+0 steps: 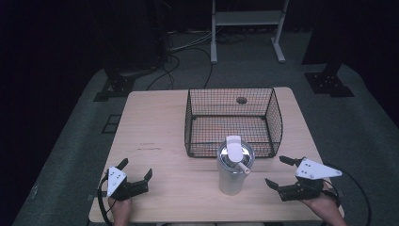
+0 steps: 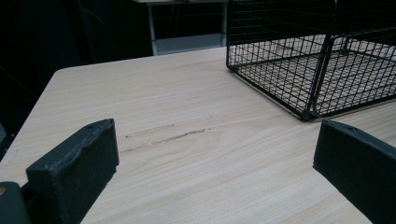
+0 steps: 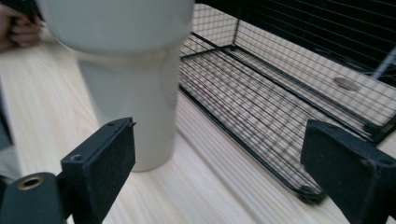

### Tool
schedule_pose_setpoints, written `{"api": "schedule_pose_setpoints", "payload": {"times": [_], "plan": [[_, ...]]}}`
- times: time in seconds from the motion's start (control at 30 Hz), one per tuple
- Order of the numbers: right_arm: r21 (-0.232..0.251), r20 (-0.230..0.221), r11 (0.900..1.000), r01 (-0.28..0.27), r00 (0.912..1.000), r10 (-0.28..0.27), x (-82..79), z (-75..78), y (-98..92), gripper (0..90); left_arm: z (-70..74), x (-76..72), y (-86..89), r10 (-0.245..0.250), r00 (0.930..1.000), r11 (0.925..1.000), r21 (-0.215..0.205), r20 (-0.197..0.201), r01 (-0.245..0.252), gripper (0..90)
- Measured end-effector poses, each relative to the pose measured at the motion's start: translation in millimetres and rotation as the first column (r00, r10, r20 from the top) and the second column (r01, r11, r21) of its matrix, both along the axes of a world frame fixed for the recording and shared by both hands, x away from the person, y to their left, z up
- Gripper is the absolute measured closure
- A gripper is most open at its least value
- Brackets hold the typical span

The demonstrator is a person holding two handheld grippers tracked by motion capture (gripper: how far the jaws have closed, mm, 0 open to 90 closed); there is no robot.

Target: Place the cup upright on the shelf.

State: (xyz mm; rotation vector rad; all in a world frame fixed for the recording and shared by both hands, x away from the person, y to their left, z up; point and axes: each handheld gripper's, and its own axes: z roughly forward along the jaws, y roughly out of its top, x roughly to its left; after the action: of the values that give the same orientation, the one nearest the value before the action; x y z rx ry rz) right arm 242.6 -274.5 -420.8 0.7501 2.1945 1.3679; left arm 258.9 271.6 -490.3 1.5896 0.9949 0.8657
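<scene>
White tumbler [image 1: 232,170], one; wire basket [image 1: 234,121], one.

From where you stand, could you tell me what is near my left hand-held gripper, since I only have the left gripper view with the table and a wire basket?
Observer: A white tumbler stands upright between the left hand-held gripper and the right hand-held gripper, just in front of the wire basket.
Operator: Is anything holding it, please?
Observer: No. In the right gripper view the jaws stand wide open, with the tumbler beside one jaw, apart from it.
Operator: Does the tumbler have a lid?
Observer: Yes, the high view shows a lid with a white straw sticking out.
</scene>
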Motion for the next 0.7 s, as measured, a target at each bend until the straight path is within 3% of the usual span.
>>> {"api": "schedule_pose_setpoints", "payload": {"times": [0.7], "plan": [[-0.002, -0.019, 0.993, -0.118, 0.9929, 0.117, -2.3, 3.6, 27.0, 9.5, 0.0, -0.3, 0.2, -0.003, 1.0, 1.0, -0.004, 0.004, 0.003, 0.0]]}}
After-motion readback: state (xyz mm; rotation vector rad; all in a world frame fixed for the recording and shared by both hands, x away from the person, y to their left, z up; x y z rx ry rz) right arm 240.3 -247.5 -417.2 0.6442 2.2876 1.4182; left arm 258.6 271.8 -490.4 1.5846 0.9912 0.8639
